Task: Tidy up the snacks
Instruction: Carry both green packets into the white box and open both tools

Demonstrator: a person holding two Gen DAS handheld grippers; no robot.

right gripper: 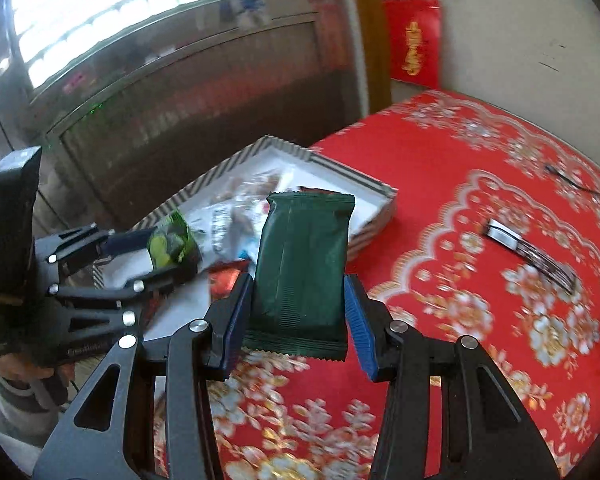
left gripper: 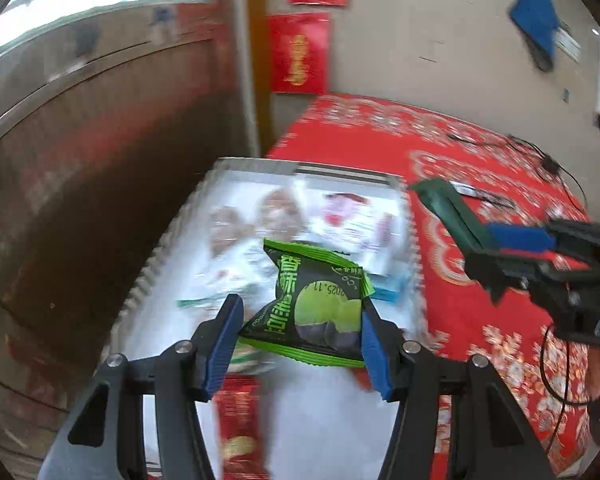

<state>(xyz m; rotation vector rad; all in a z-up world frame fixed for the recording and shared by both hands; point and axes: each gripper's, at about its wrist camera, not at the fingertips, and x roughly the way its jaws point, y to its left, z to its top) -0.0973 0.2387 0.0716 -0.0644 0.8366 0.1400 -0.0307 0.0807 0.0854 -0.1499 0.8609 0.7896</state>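
Blue-padded fingers (left gripper: 224, 344) of the left gripper (left gripper: 296, 340) fill the near edge of the left wrist view, clamped on a bright green snack packet (left gripper: 316, 304) that hangs above the white box (left gripper: 260, 166). That box, with a striped rim, sits at the left edge of the bench under a red flowered cloth (left gripper: 480, 320), and it already holds several snacks: pale wrapped pieces at the far end, a white packet with red print beside them, a blue-edged wrapper at its right wall, and a red packet (left gripper: 236, 420) lying near the camera; blur hides finer detail. To the right, the right gripper (right gripper: 298, 312) is closed on a dark green packet (right gripper: 304, 272), held upright and still over the cloth just near and right of the box corner. Further right on the cloth lies a dark striped packet (right gripper: 532, 252), well apart from the box, with a thin black cable at the far side. By my judgement the sorting is well along: most snacks are boxed, two are in hand and need dropping in, and the striped one is still left to collect.
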